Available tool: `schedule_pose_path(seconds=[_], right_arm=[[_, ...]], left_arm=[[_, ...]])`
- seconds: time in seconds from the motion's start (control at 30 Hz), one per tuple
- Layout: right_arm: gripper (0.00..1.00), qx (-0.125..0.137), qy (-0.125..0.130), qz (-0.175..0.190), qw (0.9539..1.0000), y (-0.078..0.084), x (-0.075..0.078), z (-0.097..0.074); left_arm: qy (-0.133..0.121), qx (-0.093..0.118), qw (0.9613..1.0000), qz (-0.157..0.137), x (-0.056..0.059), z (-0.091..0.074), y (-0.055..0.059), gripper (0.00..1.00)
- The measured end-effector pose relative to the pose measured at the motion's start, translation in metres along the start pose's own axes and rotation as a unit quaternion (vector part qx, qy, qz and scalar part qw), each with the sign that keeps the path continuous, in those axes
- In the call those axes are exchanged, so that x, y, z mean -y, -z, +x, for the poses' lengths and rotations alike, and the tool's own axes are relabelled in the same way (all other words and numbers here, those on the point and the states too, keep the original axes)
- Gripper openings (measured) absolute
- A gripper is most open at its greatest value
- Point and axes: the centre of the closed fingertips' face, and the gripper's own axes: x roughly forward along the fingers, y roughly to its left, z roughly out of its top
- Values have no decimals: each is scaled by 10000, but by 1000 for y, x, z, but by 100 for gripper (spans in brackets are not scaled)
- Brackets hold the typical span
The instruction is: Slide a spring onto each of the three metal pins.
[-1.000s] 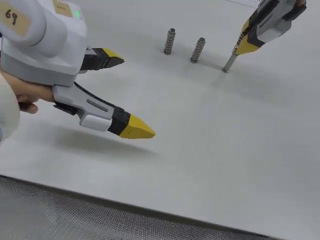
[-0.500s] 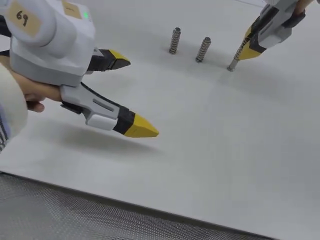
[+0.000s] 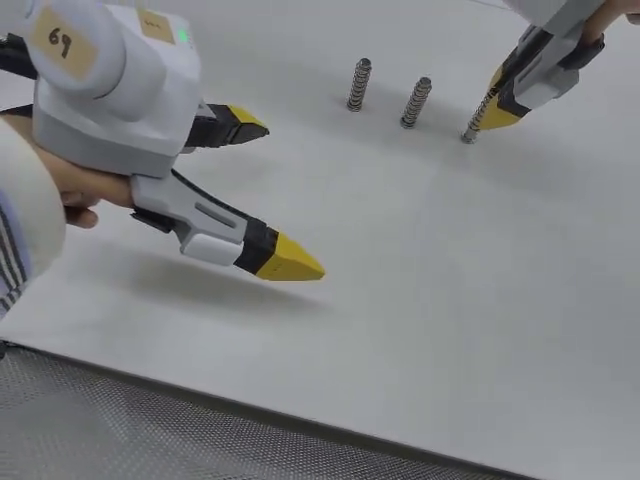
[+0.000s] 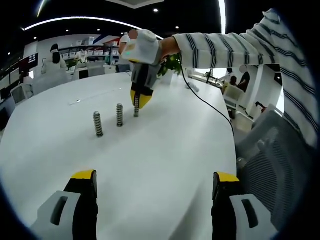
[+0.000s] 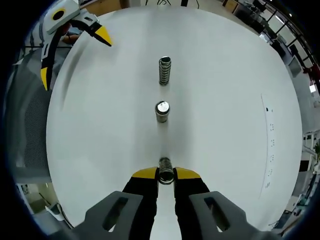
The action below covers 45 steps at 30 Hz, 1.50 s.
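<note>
Your right tongs (image 5: 165, 176) pinch the coiled steel spring (image 4: 136, 107) upright over the slim metal pin (image 3: 467, 136); the pin's base lies straight below. Your left tongs (image 3: 290, 200) hover spread wide, well apart.

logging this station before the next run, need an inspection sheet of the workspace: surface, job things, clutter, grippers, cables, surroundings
surface: white table, bare around the work
job's things: three upright pins in a row; first pin and second pin each carry a spring; third spring sits on the last pin
clutter: nothing seen
grippers: left gripper open, empty, above the table; right gripper fingers shut on the third spring
cables: dark cable across the far tabletop
surroundings: office desks, plant, mesh chair
</note>
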Motion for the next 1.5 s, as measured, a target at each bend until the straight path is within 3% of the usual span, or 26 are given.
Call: schedule_pose_path(seconds=[0.8,1.03,1.27,1.5], right_arm=[[14,57,25,233,9997,-3,-5,4],[21,50,98,264,9996,-1,-10,-4],[22,239,310,389,9985,-2,-9,-17],[28,349,442,525,9970,-2,-13,-29]], left_arm=[[64,-90,9999,-2,2,2,0,93],[-27,-92,9999,-46,-1,0,-2,95],[-88,-178,9997,-143,-2,0,4,94],[-92,-75,9998,-163,-1,1,-6,94]])
